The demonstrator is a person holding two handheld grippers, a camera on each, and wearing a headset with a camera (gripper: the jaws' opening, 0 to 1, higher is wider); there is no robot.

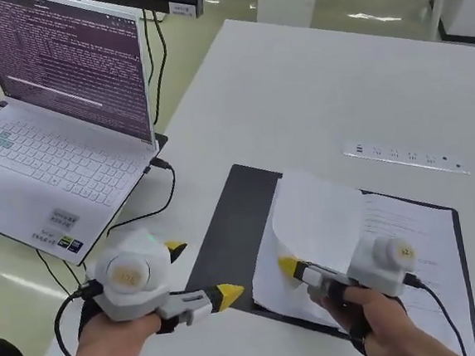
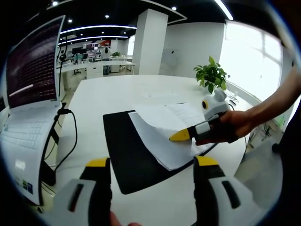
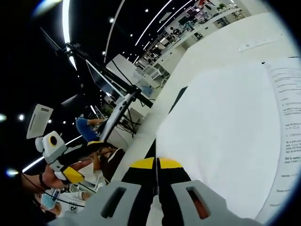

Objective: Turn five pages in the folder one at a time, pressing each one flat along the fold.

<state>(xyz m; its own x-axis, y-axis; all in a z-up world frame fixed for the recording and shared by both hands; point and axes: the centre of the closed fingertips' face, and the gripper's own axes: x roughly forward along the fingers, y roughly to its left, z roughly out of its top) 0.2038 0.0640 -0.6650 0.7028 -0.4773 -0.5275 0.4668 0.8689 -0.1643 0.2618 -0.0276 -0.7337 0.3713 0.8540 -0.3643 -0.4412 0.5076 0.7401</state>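
A: Where is the folder?
B: The black folder (image 1: 226, 237) lies open on the white bench (image 1: 313, 88), right of a laptop (image 1: 52, 152).
A: And the claws?
B: The right claw (image 1: 288, 265) is clamped on a lifted, curling page (image 1: 316, 221); the left claw (image 1: 202, 271) hovers with jaws apart at the folder's near corner

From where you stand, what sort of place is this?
Most likely an open-plan office: a laptop and a power strip sit on a white table, with rows of desks and a potted plant beyond.
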